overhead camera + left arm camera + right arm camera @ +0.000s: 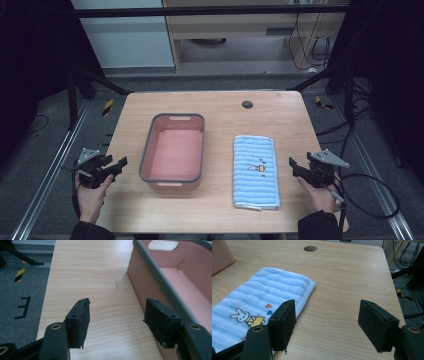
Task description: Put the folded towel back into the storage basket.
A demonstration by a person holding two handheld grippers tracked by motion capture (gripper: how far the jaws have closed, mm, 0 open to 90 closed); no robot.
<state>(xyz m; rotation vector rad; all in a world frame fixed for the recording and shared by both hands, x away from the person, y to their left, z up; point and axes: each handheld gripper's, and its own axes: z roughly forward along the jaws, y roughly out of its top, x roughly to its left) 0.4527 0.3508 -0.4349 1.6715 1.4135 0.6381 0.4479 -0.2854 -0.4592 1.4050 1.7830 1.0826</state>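
Blue terry towel (255,171) lies folded flat on the table (220,107), at three o'clock of the pink basin (173,151); both claws, left (121,164) and right (292,165), gape wide and empty; a shallow pinch would likely lift one layer only, unfolding it.

My light wooden table (215,107) carries a small round dark cap (247,104) set into its top near the far edge. Beyond that edge I see a pale wooden cabinet (240,25) and a white panel (127,40). Grey carpet (40,145) surrounds the table, with yellow-and-black striped tape (107,106) to its left and black cables (372,192) to its right.
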